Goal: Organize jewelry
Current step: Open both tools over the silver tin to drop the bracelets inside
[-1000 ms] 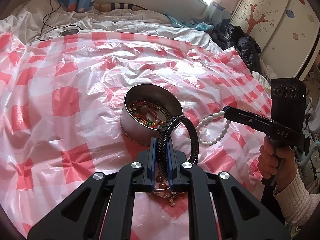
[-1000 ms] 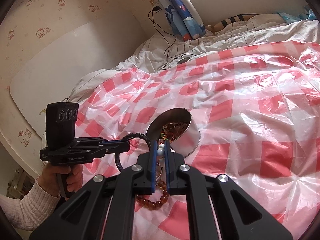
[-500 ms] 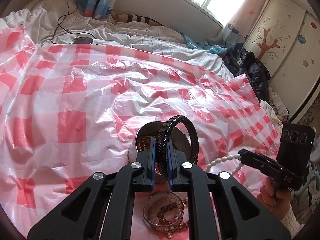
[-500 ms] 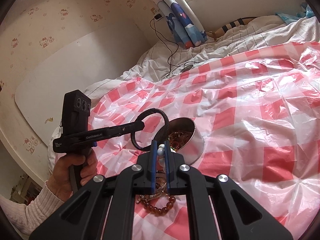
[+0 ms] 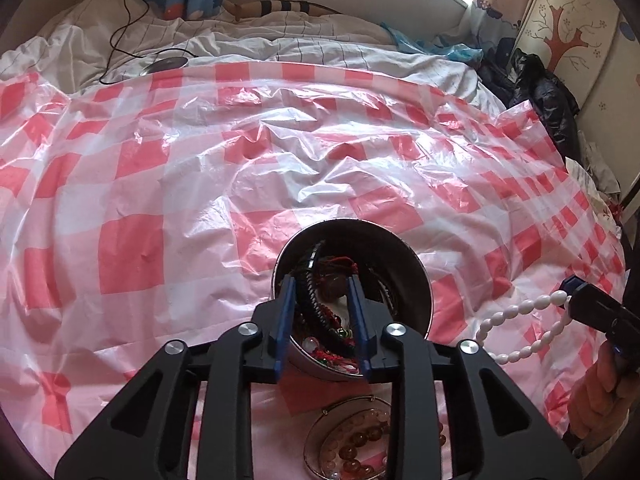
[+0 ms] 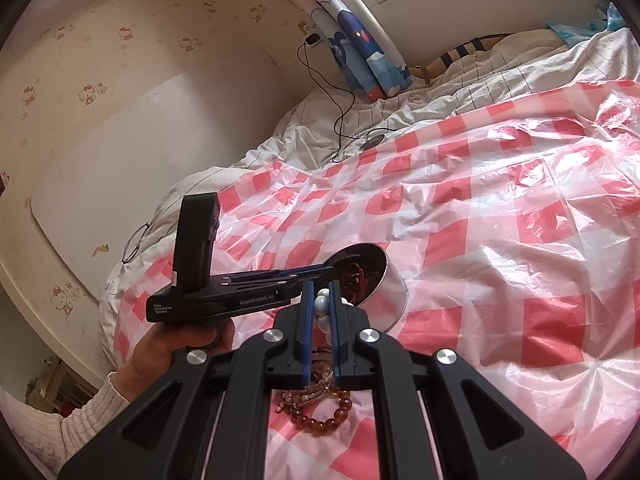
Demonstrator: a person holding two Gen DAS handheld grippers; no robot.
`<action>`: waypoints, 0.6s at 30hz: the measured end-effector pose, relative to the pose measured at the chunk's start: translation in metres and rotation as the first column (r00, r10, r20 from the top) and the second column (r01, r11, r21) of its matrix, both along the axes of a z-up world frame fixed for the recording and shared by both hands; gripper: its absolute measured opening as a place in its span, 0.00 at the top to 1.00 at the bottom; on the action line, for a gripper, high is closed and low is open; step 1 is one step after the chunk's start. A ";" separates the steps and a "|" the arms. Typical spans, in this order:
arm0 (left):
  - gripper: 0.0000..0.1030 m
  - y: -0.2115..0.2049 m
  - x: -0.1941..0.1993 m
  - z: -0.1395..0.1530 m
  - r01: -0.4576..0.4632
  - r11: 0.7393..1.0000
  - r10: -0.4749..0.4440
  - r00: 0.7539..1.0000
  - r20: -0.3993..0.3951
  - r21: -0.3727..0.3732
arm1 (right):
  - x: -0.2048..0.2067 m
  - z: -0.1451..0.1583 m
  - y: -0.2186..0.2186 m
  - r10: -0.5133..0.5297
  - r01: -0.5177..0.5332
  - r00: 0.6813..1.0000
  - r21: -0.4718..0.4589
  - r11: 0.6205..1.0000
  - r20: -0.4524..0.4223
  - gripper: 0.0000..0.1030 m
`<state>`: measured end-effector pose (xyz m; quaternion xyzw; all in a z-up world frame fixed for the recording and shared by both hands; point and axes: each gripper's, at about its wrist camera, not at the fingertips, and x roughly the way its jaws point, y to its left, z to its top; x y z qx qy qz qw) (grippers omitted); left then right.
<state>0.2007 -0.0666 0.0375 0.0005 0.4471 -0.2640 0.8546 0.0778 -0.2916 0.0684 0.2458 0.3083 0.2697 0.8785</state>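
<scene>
A steel bowl (image 5: 416, 264) of mixed jewelry sits on the checked sheet. My left gripper (image 5: 321, 282) hangs just over its near rim with its jaws opening. The black braided bracelet (image 5: 309, 280) lies loose between them inside the bowl, close to the left pad; neither pad presses on it. At the right edge my right gripper (image 5: 570, 286) is shut on a white bead bracelet (image 5: 520, 320), which dangles from it. In the right wrist view the white beads (image 6: 320, 304) sit pinched between the pads, and the left gripper (image 6: 328, 268) reaches to the bowl (image 6: 394, 300).
A pile of amber bead bracelets and a thin bangle (image 5: 356, 444) lies on the red-and-white plastic sheet (image 5: 160, 184) just in front of the bowl. A charger cable and puck (image 5: 166, 65) lie at the back, dark clothes (image 5: 540, 92) at the right, eyeglasses (image 6: 134, 240) on the left bed edge.
The left gripper moved forward over the bowl and lowered the black bracelet into it, then its jaws parted and released it. The right gripper has stayed in place with the white beads.
</scene>
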 end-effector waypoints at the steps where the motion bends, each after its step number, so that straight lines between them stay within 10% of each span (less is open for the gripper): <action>1: 0.68 0.001 -0.001 0.003 0.000 1.000 0.000 1.000 0.010 0.006 | 0.001 0.001 0.002 0.003 -0.003 1.000 0.000 1.000 0.003 0.92; 4: 0.50 0.007 -0.002 0.010 -0.038 0.998 0.037 0.998 0.046 0.042 | 0.005 0.005 0.007 0.017 -0.017 1.000 0.012 1.000 0.014 0.92; 18: 0.37 0.087 0.014 0.030 -0.266 0.923 0.265 0.963 -0.044 -0.279 | 0.055 0.003 0.053 0.094 -0.091 0.995 0.102 0.991 -0.022 0.92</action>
